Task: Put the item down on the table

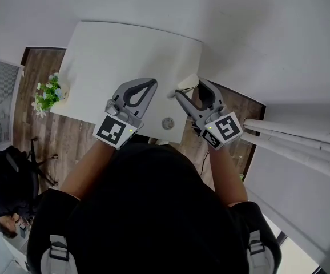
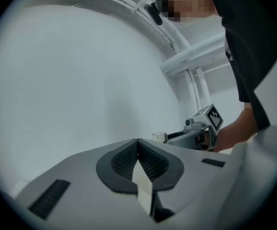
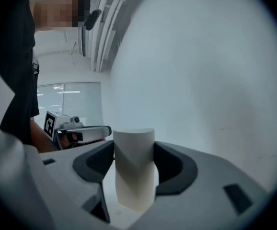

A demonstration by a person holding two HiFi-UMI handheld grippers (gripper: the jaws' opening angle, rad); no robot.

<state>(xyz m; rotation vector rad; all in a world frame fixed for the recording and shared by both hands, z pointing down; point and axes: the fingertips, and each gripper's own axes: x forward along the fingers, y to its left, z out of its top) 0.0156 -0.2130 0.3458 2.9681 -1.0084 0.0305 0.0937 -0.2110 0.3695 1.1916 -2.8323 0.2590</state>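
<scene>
Our right tongs (image 1: 190, 90) are clamped on a cream cylinder (image 3: 133, 169), one jaw on each side, and it stands upright between them. In the head view the cylinder is over the right edge of the white surface (image 1: 113, 56); we cannot tell whether it touches. Our left tongs (image 2: 138, 143) are closed on nothing, tips together, near the front edge. A small disc (image 1: 168, 123) lies between the tongs. Flowers (image 1: 49, 93) stand at the left edge.

Upright white cylinder (image 3: 133, 171) tight between the right tongs (image 3: 133, 153), left tongs (image 3: 100, 132) beyond.
</scene>
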